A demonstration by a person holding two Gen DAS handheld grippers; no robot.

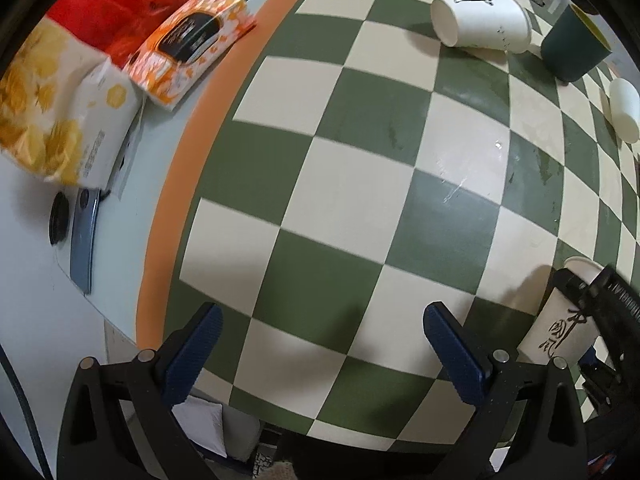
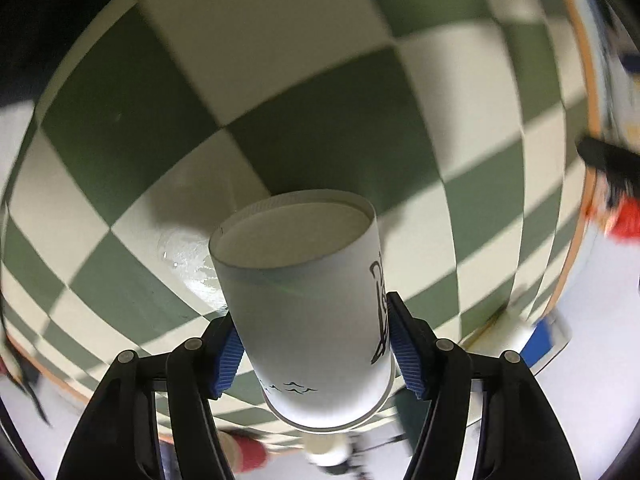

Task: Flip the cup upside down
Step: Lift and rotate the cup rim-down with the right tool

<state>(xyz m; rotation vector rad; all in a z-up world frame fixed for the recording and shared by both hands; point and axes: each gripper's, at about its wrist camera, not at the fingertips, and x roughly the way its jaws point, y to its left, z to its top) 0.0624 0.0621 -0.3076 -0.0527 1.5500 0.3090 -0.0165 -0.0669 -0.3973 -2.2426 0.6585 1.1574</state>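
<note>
Your right gripper (image 2: 312,340) clamped the paper cup (image 2: 308,300), base forward, seemingly empty, your left gripper (image 1: 320,344) wide apart, holding nothing.

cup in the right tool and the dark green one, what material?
Held cup: likely paper, matte white, with a thin recessed base seam and printed ink, clamped in the right tool. Dark green cup: probably plastic, smooth and opaque; unclear.

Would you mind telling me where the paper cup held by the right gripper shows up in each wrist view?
Left wrist: the paper cup sits at the lower right edge, clamped by the right gripper.
Right wrist: the cup fills the lower centre, base toward the camera, between the blue pads.
Shared landmark: the green-and-cream checkered cloth.
</note>
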